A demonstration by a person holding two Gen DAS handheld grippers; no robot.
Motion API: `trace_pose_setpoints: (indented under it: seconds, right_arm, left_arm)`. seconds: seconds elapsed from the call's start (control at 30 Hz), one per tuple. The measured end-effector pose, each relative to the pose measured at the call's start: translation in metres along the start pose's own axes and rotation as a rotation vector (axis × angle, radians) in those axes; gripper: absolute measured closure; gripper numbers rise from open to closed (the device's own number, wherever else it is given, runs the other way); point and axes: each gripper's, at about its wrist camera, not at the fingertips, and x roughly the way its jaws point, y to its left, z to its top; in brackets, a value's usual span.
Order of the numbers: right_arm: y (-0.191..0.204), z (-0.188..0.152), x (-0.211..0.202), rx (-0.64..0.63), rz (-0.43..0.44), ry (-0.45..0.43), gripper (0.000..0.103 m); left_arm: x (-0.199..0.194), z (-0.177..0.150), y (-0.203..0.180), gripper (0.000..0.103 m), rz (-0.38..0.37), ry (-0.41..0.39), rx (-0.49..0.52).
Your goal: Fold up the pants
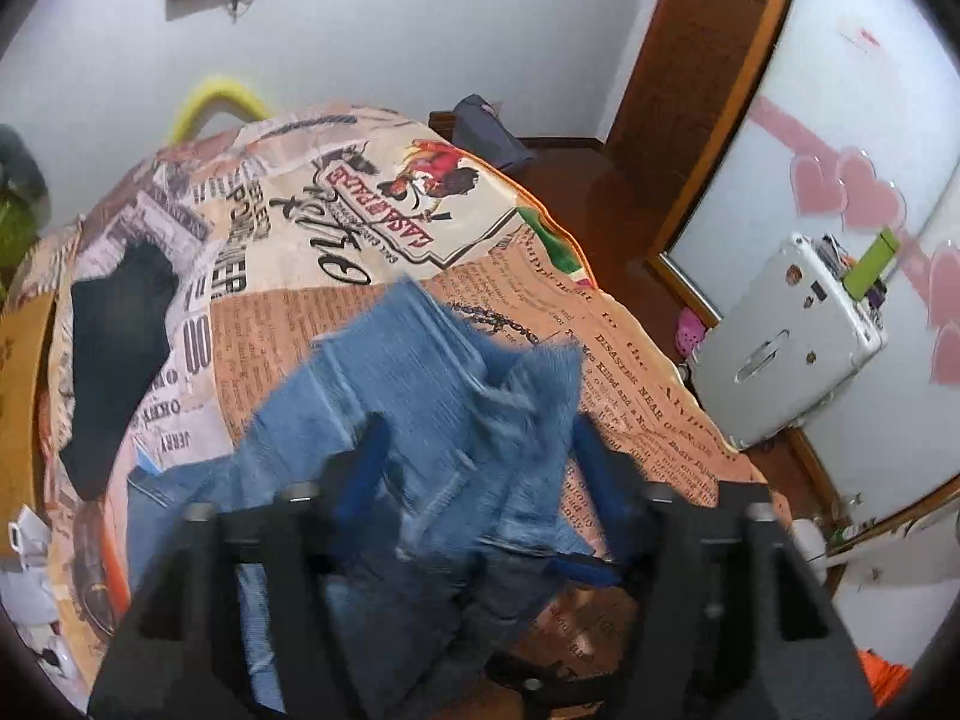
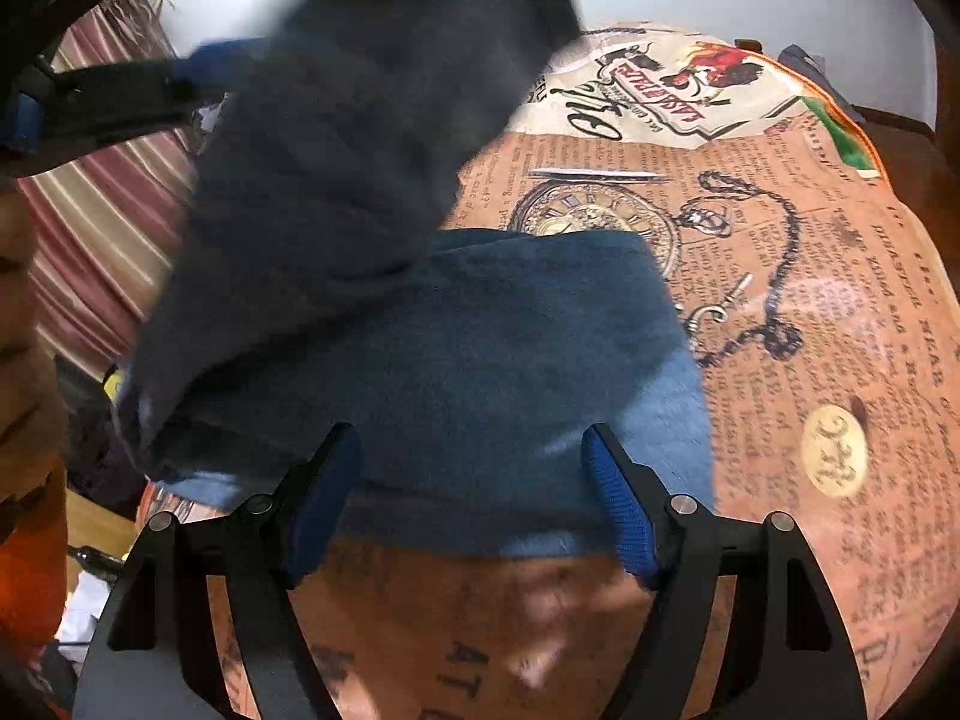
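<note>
Left wrist view: the left hand-held gripper (image 1: 474,450) stands with its blue-padded fingers (image 1: 366,468) apart, and the blue jeans (image 1: 420,396) lie bunched between and ahead of them, blurred. Whether the pads touch the denim cannot be told. The jeans rest on a bed covered by a newspaper-print bedspread (image 1: 288,324), which stretches away in front of the gripper. Far ahead to the left of the fingers lies a dark garment (image 1: 114,348) on the same bedspread, well apart from the jeans. To the right, beyond the bed edge, stands a white box (image 1: 786,336) against a panel with pink heart stickers (image 1: 840,192).

Right wrist view: the right hand-held gripper (image 2: 474,474) has its fingers (image 2: 618,516) spread wide, clamped on nothing. Just ahead of them a folded part of the jeans (image 2: 510,372) lies flat on the bedspread (image 2: 810,276), its near edge reaching between the fingertips. Ahead and to the left, another part of the jeans hangs raised, with the left gripper above it at the upper left.
</note>
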Motion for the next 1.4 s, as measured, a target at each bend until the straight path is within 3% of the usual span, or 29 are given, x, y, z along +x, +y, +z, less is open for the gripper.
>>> trace_pose_setpoints:
  seconds: [0.1,0.2,0.4,0.57,0.8,0.93,1.07,1.2,1.4]
  right_arm:
    - [-0.002,-0.005,-0.004,0.0,-0.026,0.027,0.03]
    - [-0.003,-0.013,-0.007,-0.015,-0.037,0.028,0.03]
    - [-0.008,-0.02,-0.012,0.017,-0.039,0.034,0.03]
    - [-0.009,-0.022,-0.017,0.053,-0.036,0.023,0.03]
    - [0.004,-0.029,-0.01,0.06,-0.015,0.054,0.03]
    - [0.008,-0.027,-0.007,0.049,-0.027,0.061,0.03]
    - [0.008,-0.022,-0.01,0.045,-0.042,0.05,0.03]
    - [0.008,-0.019,-0.015,0.037,-0.064,0.027,0.03]
    - [0.005,-0.013,-0.025,0.038,-0.089,-0.012,0.03]
  left_arm:
    - [-0.015,0.001,-0.001,0.011,0.04,-0.054,0.014]
    - [-0.026,0.004,0.012,0.008,0.049,-0.085,-0.004]
    - [-0.032,0.0,0.061,0.006,0.189,-0.085,-0.012]
    - [-0.013,-0.011,0.123,0.006,0.308,0.004,-0.039]
    - [0.056,-0.042,0.208,0.006,0.501,0.205,-0.139]
    - [0.084,-0.065,0.24,0.003,0.459,0.303,-0.205]
    - [0.074,-0.079,0.251,0.001,0.393,0.289,-0.224]
    - [0.054,-0.097,0.243,0.001,0.421,0.255,-0.159]
    - [0.019,-0.125,0.229,0.001,0.433,0.216,-0.183]
